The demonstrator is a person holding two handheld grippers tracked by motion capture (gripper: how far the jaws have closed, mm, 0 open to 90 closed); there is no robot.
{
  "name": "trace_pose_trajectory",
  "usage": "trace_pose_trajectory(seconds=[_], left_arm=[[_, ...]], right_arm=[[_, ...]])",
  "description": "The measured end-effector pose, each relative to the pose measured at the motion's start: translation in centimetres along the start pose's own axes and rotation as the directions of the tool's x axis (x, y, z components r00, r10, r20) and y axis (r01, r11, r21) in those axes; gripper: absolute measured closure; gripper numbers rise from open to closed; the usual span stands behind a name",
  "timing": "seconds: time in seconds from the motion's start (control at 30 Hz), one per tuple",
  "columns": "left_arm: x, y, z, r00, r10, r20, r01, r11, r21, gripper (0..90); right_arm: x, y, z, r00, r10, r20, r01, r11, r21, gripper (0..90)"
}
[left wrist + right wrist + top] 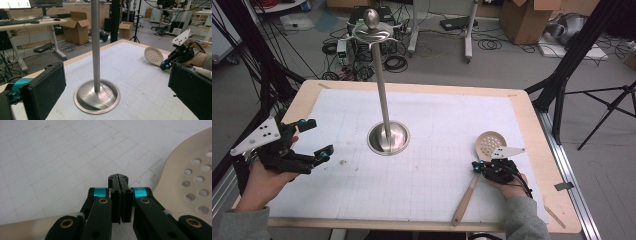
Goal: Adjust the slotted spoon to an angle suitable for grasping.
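Note:
A beige slotted spoon [490, 142] with a wooden handle lies on the white gridded mat at the right, head pointing away; its perforated head [190, 170] fills the right of the right gripper view. My right gripper [477, 166] sits low at the spoon's neck, jaws shut pad to pad [118, 178]; whether anything is pinched below them is hidden. A metal utensil stand [388, 137] with a round base and tall pole rises mid-table. My left gripper [316, 139] hovers open at the left, facing the stand [96, 96], nothing between its jaws.
The mat covers a wooden table [532, 120] whose edges lie close on the left and right. The stand's hooked top with a ball [372, 22] rises high above the table. Cables, boxes and tripod legs stand on the floor beyond.

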State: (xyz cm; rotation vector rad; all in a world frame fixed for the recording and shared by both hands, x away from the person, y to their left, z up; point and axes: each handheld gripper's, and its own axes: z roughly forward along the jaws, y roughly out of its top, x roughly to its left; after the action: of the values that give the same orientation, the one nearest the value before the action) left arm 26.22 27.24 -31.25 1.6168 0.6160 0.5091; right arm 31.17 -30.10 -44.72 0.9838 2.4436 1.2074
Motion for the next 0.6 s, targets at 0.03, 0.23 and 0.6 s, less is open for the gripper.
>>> trace_pose_trajectory(seconds=[0.03,0.23,0.6], left_arm=[[0.0,0.0,0.0,1.0000,0.000,0.001,0.000,1.0000,-0.002,1.7],[0.0,-0.1,0.1,1.0000,-0.003,0.003,0.003,1.0000,0.004,1.7],[0.0,-0.1,0.1,1.0000,-0.005,0.007,0.005,1.0000,0.005,1.7]], right_arm=[[0.0,0.0,0.0,1.0000,0.007,0.001,-0.007,1.000,0.002,89.9],[0.1,-0.1,-0.2,0.9999,0.002,0.017,-0.002,1.000,0.003,89.9],[-0.2,-1.0,-1.2,0.9994,0.032,0.014,-0.032,0.999,-0.006,90.0]])
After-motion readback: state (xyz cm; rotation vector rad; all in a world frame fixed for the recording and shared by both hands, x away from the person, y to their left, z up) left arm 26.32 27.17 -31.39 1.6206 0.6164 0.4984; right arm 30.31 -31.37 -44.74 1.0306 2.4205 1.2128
